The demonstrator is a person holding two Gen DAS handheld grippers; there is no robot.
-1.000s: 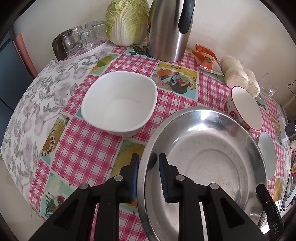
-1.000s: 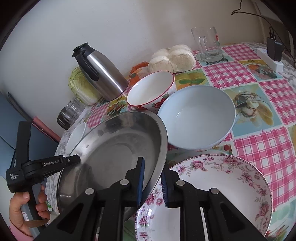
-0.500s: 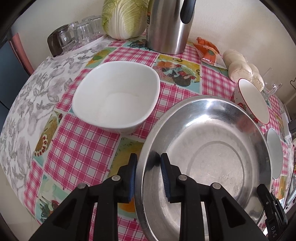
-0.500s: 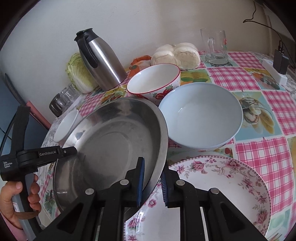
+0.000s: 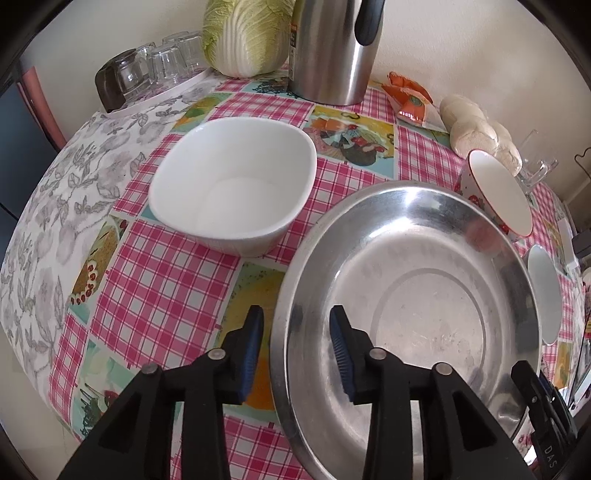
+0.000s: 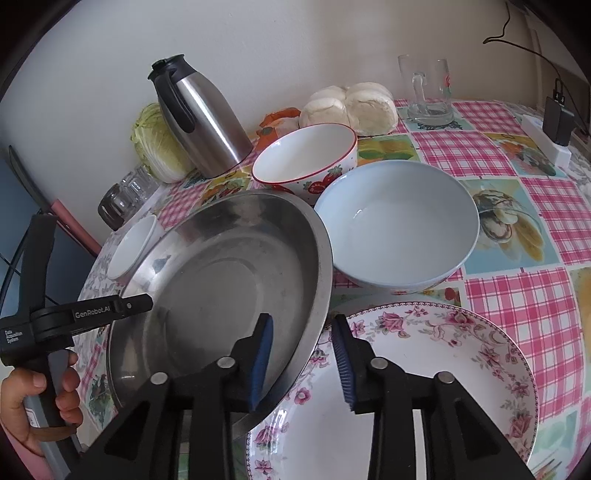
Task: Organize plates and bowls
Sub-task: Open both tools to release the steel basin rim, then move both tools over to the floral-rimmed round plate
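Note:
A wide steel basin (image 5: 413, 295) lies on the checked tablecloth, and its right edge rests over a floral plate (image 6: 436, 373). My left gripper (image 5: 297, 345) straddles the basin's near-left rim. Its jaws are opening and neither pad presses on the metal. My right gripper (image 6: 303, 354) straddles the opposite rim of the basin (image 6: 221, 280); its jaws are opening too, with gaps at the pads. A white square bowl (image 5: 236, 192) stands left of the basin. A strawberry-print bowl (image 6: 306, 162) and a pale blue bowl (image 6: 399, 229) stand behind it.
Along the wall stand a steel thermos jug (image 5: 332, 48), a cabbage (image 5: 243, 33), upturned glasses (image 5: 155, 66), an orange packet (image 5: 406, 96), bread buns (image 6: 347, 105) and a glass mug (image 6: 428, 88). A power strip (image 6: 546, 140) lies far right. A hand (image 6: 33, 402) holds the left gripper's handle.
Both grippers were shut on the basin's rim and have let go, their jaws spreading apart. The basin has settled down onto the table and the floral plate.

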